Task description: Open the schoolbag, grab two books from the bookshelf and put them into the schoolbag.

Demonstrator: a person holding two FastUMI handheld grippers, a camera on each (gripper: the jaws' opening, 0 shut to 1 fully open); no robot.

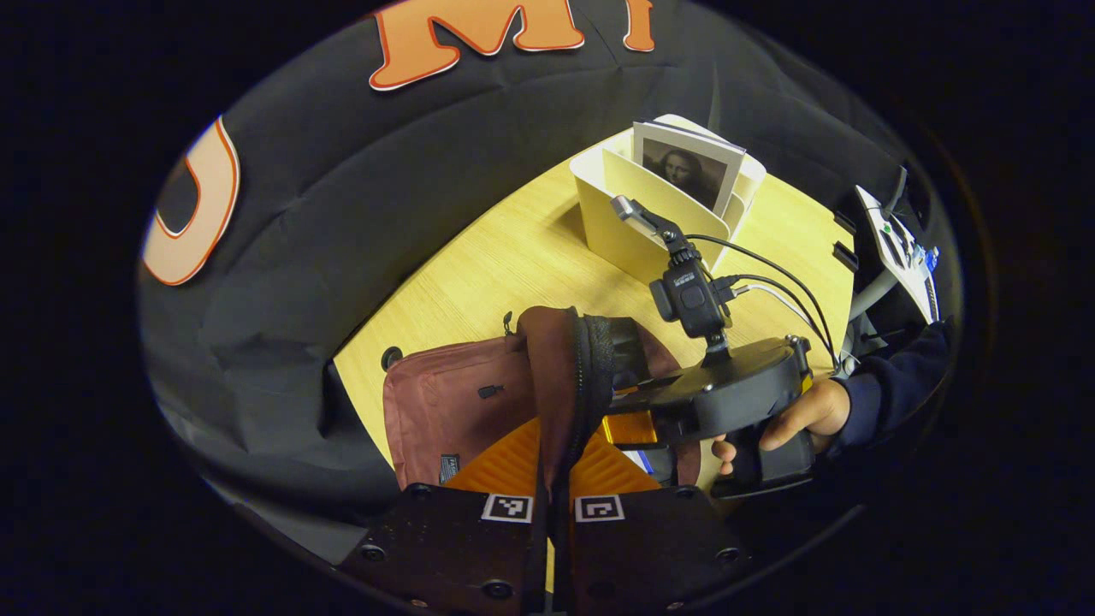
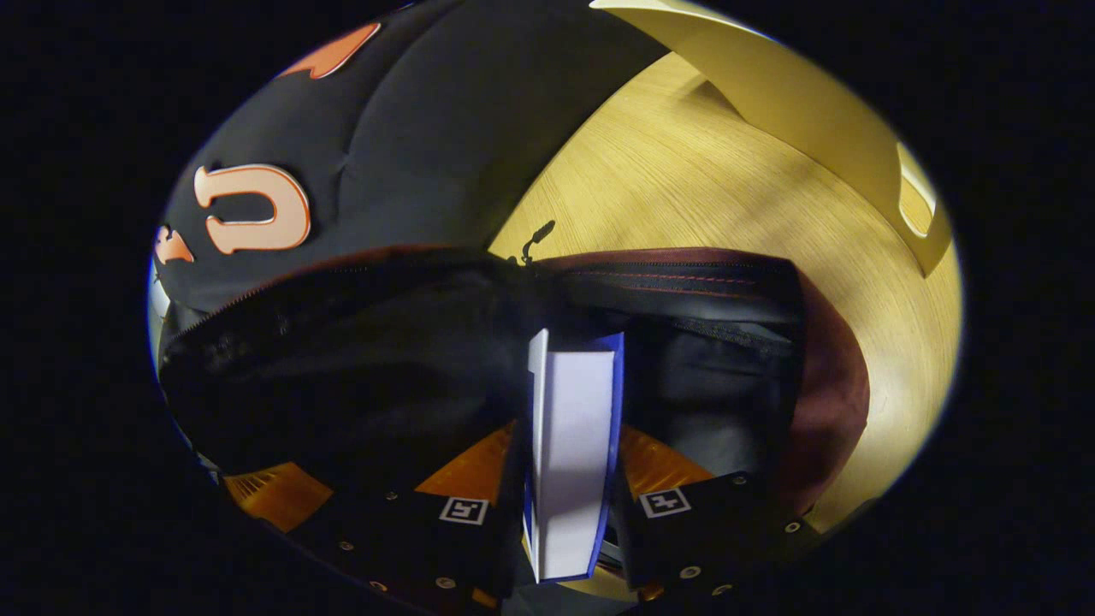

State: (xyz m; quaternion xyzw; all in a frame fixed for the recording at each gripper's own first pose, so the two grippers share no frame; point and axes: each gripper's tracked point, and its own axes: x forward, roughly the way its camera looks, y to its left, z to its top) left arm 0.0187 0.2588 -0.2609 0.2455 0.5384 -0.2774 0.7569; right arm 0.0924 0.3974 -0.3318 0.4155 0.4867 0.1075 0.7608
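A pale wooden tabletop (image 1: 513, 257) inside a booth walled with black cloth carries everything here.

In the left gripper view, the left gripper (image 1: 549, 505) is clenched on the upturned flap edge of the maroon fabric schoolbag (image 1: 453, 402), the zippered rim rising from between its 2 fingers and holding the mouth open. The bag lies flat on the table, its dark lining exposed in the right gripper view.

In that view the right gripper (image 2: 569, 505) grips a thick book with a blue cover and white page block (image 2: 573, 445), both fingers pressing its sides. The book stands on edge and points into the open mouth of the bag, its far end already over or just inside the dark interior; how deep it sits cannot be told. From the left gripper view the same gripper, held by a hand (image 1: 804, 415) in a dark sleeve, reaches in from the right beside the raised flap.

Farther out, the cream-coloured plastic bookshelf with upright dividers (image 1: 650, 214) stands well apart from the bag at the table's far side. A thin booklet with a portrait on its cover (image 1: 689, 167) stands in it.

As a judgement: the bag is open, and 1 book is on the point of going in. Whether another book already lies inside cannot be told, since the lining is dark. Releasing this book remains, and possibly fetching 1 more from the shelf.
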